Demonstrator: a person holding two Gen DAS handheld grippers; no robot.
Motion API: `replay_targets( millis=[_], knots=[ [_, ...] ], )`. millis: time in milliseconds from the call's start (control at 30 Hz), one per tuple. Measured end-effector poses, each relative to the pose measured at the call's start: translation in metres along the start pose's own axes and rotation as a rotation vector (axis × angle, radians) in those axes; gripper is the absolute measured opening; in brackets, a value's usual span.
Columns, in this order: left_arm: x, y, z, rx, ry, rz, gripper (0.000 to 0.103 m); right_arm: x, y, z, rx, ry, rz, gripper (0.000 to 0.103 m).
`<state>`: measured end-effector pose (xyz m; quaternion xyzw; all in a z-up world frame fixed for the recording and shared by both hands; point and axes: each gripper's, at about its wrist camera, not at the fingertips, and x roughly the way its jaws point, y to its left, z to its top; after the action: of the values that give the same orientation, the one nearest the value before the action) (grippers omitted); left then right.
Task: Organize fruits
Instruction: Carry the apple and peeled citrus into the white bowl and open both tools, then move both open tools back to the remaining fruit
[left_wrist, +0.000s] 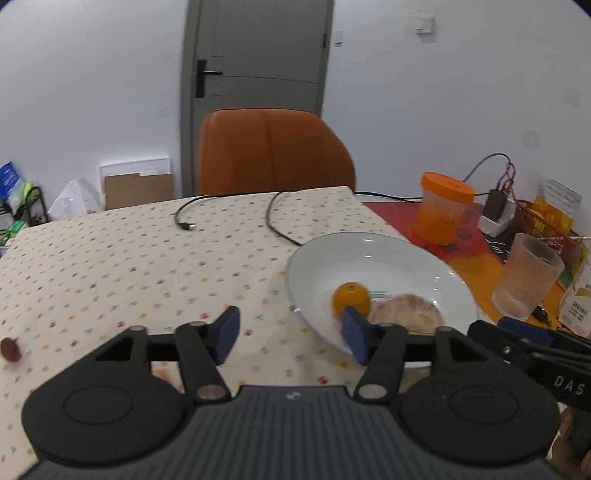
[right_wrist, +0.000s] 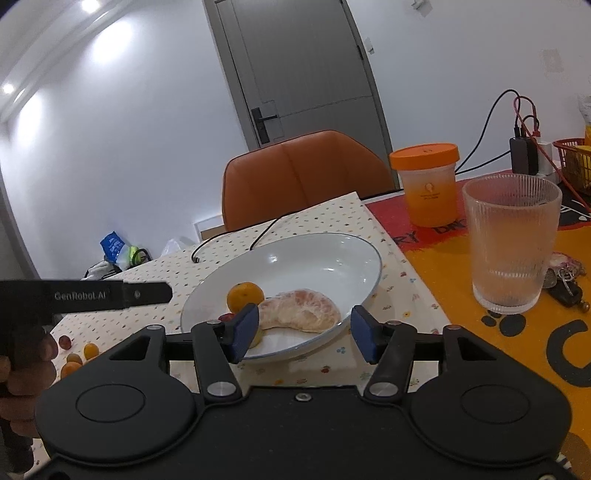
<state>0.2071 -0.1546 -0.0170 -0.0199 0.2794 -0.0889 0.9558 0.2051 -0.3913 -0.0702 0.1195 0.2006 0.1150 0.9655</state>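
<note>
A white plate (left_wrist: 369, 258) (right_wrist: 314, 266) sits on the dotted tablecloth. On it lie a small orange (left_wrist: 351, 297) (right_wrist: 245, 295), a peeled pomelo segment (left_wrist: 406, 314) (right_wrist: 299, 312) and a small red fruit (right_wrist: 226, 316). My left gripper (left_wrist: 291, 332) is open over the cloth just left of the plate, with nothing between its blue pads. My right gripper (right_wrist: 304, 334) is open at the plate's near rim. The segment lies just beyond its pads, untouched. A red fruit (left_wrist: 10, 349) lies far left, and a grape (right_wrist: 65, 341) and several kumquats (right_wrist: 90, 350) sit loose on the cloth.
A ribbed glass (right_wrist: 511, 243) and an orange-lidded jar (right_wrist: 428, 184) stand right of the plate on an orange mat. A black cable (left_wrist: 280, 218) crosses the cloth behind the plate. An orange chair (left_wrist: 273, 151) stands at the far edge. Keys (right_wrist: 565, 284) lie beside the glass.
</note>
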Motion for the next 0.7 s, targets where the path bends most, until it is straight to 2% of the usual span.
replay_targets(
  millis=[133,233,433,700],
  knots=[
    [-0.010,0.013,-0.002,-0.016,-0.008,0.031,0.083,0.000,0.006,-0.002,0.004,0.002,0.001,0.069],
    [-0.018,0.024,-0.006,-0.024,-0.014,0.036,0.089,0.000,0.012,-0.003,-0.002,0.009,0.004,0.077],
    [-0.034,0.050,-0.010,-0.052,-0.026,0.072,0.092,0.002,0.030,-0.005,-0.016,0.016,0.019,0.092],
    [-0.053,0.087,-0.007,-0.101,-0.048,0.139,0.093,0.008,0.057,-0.008,-0.033,0.033,0.061,0.100]
  ],
)
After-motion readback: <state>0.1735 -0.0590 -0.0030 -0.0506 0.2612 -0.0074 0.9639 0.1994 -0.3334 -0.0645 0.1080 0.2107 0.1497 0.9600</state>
